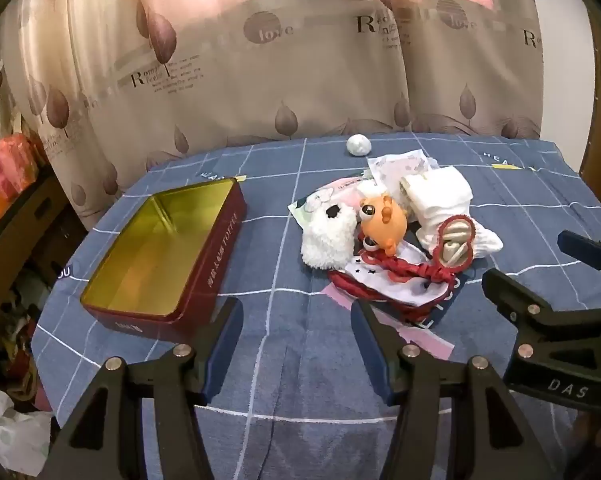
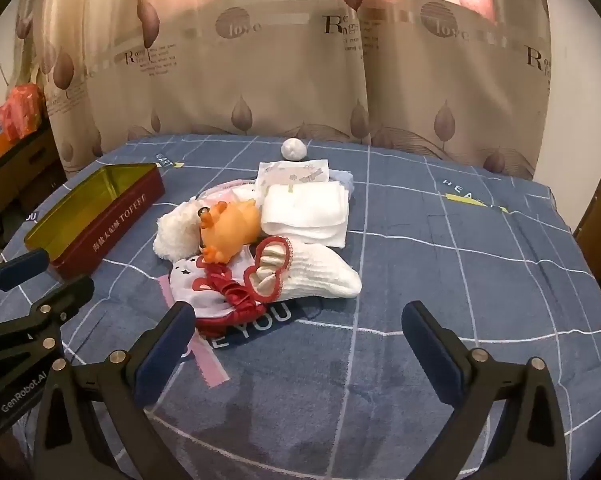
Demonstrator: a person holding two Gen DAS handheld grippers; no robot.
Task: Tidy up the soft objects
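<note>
A pile of soft things lies mid-table: an orange squishy toy, a white fluffy toy, white socks with red trim, a folded white cloth, and a red-and-white pouch. An open red tin with a gold inside stands left of the pile. My left gripper is open and empty, in front of the tin and pile. My right gripper is open and empty, in front of the socks.
A small white ball sits behind the pile near the curtain. The blue checked tablecloth covers the table. Cluttered shelves stand off the left edge. The right gripper also shows in the left wrist view.
</note>
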